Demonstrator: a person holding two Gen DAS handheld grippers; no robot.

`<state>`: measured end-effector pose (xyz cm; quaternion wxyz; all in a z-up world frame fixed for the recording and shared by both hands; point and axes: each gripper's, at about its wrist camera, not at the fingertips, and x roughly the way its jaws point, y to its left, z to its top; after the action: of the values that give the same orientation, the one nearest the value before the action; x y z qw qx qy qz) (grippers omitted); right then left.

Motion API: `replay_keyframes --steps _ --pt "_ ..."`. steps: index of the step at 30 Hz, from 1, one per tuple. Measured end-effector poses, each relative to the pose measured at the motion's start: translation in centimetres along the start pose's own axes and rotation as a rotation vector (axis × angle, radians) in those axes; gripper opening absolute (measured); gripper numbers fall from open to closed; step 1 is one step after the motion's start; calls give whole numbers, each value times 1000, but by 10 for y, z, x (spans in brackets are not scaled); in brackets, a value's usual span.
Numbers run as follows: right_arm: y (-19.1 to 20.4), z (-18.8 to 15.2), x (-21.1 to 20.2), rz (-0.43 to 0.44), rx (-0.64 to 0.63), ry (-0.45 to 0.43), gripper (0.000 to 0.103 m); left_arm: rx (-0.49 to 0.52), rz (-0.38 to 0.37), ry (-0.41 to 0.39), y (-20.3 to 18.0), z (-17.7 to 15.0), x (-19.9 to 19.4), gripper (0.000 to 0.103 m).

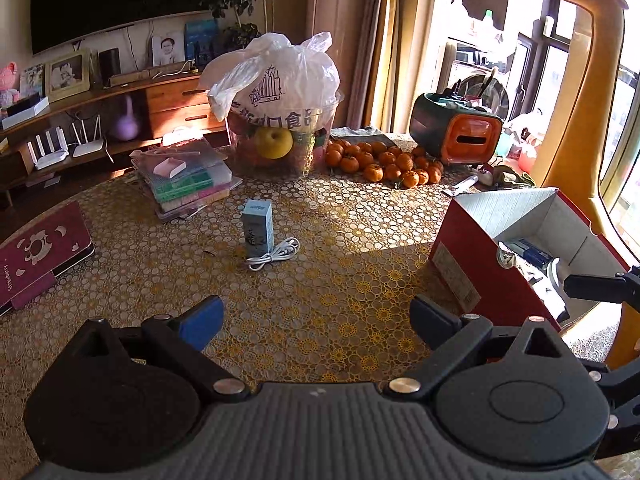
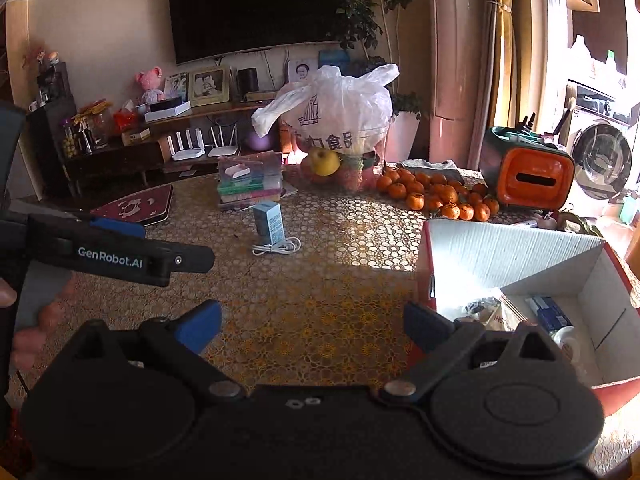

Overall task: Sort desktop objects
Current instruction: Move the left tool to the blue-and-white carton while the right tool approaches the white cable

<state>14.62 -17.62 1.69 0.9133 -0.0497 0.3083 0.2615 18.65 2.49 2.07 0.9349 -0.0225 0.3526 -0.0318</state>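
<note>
A small light-blue carton (image 1: 258,227) (image 2: 270,222) stands upright mid-table, with a coiled white cable (image 1: 274,255) (image 2: 277,247) lying against its near side. A red cardboard box (image 1: 516,240) (image 2: 520,264) with a white inside sits at the right and holds several small items. My left gripper (image 1: 316,326) hovers open and empty over the tablecloth, short of the carton. My right gripper (image 2: 312,326) is open and empty too, its right finger near the box's left wall. The left gripper's body (image 2: 120,256) shows at the left of the right wrist view.
Far side of the table: a clear bowl of fruit under a white plastic bag (image 1: 276,80), a pile of tangerines (image 1: 384,162), an orange-green holder (image 1: 456,130), stacked books and plastic cases (image 1: 184,178). A maroon booklet (image 1: 40,256) lies left. A yellow giraffe figure (image 1: 588,80) stands right.
</note>
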Motion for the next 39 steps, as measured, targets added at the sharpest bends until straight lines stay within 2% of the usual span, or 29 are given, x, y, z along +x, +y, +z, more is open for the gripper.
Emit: replay_keyframes --steps 14,20,39 --pt "25 12 79 25 -56 51 97 -11 29 29 55 26 55 100" --pt "32 15 114 16 -85 10 97 -14 23 48 66 39 88 100" --pt "40 26 224 43 -125 40 95 -30 -30 109 84 70 173 98"
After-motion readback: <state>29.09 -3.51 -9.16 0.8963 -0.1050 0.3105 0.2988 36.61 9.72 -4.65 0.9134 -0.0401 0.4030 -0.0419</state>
